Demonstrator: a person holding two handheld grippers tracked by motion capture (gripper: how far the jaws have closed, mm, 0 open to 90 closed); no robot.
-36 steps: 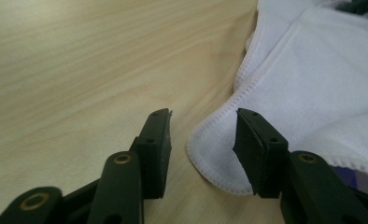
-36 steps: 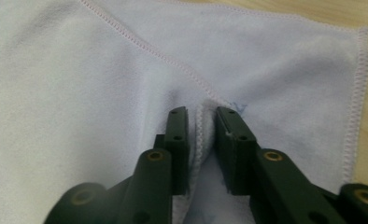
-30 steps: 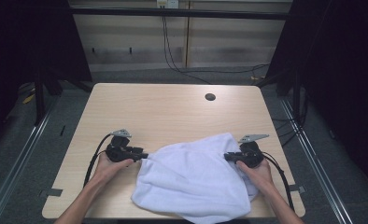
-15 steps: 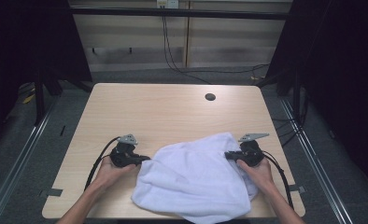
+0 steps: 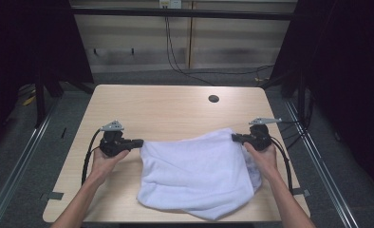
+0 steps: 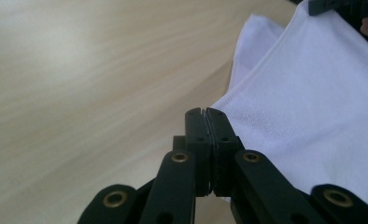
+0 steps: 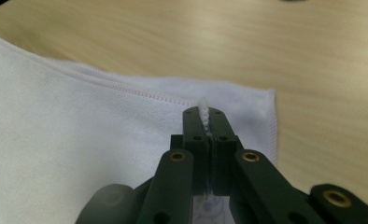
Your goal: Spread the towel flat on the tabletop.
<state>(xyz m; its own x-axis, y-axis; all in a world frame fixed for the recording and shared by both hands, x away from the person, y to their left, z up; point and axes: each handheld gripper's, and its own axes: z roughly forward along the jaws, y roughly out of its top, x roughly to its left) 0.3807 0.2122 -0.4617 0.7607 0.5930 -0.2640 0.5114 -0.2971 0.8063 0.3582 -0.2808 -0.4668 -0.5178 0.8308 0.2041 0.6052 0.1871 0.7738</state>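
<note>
Towel stretched wider — near hem cut off

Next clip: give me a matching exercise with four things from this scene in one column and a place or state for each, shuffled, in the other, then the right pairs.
Things:
1. left hand-held gripper
2. right hand-held gripper
3. white towel
4. dark round hole in the table

Places or states:
A. far half of the tabletop, right of centre
B. shut on the towel's left corner
C. stretched between the two grippers, its lower part on the table
D. shut on the towel's right corner, cloth bunched between the jaws

Pairs: 1-B, 2-D, 3-C, 4-A
</note>
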